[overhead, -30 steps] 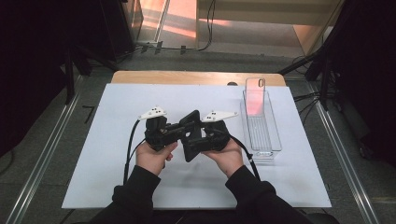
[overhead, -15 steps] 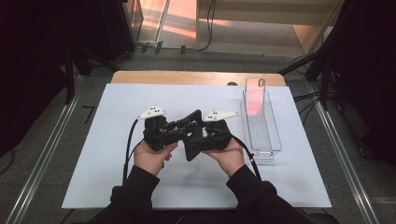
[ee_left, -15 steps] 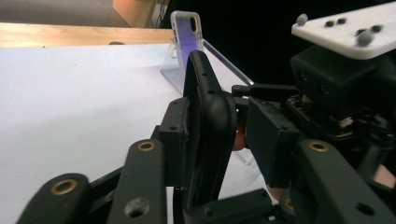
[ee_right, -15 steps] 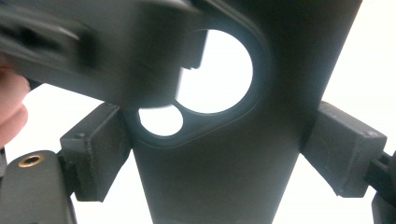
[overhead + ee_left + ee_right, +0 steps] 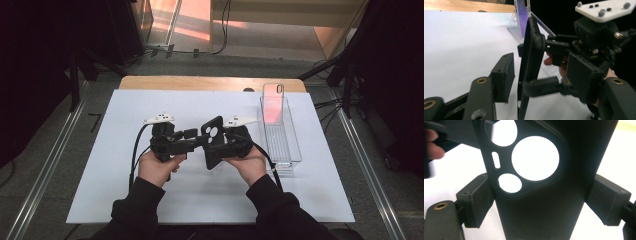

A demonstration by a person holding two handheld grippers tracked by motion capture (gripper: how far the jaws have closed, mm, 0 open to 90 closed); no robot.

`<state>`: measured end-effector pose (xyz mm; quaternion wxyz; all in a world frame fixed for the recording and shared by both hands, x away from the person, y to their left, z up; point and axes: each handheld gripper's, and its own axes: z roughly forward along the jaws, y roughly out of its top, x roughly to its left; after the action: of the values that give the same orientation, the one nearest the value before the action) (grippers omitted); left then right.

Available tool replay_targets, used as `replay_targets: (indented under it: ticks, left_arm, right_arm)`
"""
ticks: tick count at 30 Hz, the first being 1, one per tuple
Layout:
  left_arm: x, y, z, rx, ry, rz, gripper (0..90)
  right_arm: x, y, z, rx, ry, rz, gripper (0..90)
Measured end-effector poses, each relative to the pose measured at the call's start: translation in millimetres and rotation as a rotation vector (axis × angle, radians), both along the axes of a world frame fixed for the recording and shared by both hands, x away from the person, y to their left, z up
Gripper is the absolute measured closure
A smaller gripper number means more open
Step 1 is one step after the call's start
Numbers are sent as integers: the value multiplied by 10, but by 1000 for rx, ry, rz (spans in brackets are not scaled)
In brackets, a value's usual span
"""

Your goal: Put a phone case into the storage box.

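A black phone case with round camera cut-outs is held upright above the white mat between the person's two hands. My right gripper is shut on it; in the right gripper view both pads press on the long sides of the case. My left gripper points at the case from the left. Its jaws have just been opening and now stand wide. In the left gripper view the case is edge-on between them, and the left pad stands apart from it.
A clear plastic bin stands at the right of the white mat, with a clear phone case upright at its far end. The wooden table edge runs behind the mat. Dark stands flank the table.
The left gripper's jaws have spread apart and let go of the black case. Both hands stay about where they were, and the right gripper keeps its hold.
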<state>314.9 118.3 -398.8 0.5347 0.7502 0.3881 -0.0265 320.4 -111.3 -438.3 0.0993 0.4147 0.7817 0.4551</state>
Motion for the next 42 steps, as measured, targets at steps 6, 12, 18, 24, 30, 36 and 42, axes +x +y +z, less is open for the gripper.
replay_targets:
  ticks: [6,12,18,24,30,36,42]
  left_arm:
    - [-7,43,-39,26,21,-41,322]
    - [-55,121,-95,46,33,-54,319]
    - [-72,231,-164,85,67,-84,319]
    - [-104,297,-266,155,73,-145,319]
    - [-177,345,-350,213,63,-174,319]
    - [-231,425,-438,257,46,-195,319]
    - [-271,532,-484,273,35,-190,319]
  right_arm:
    - [36,-84,1,-1,6,-28,125]
    - [56,-153,23,-6,8,-43,125]
    - [66,-214,66,-6,10,-37,124]
    - [56,-265,153,-11,6,9,124]
    - [49,-322,241,-4,4,46,124]
    - [50,-390,321,1,9,63,125]
    - [64,-475,407,14,14,77,125]
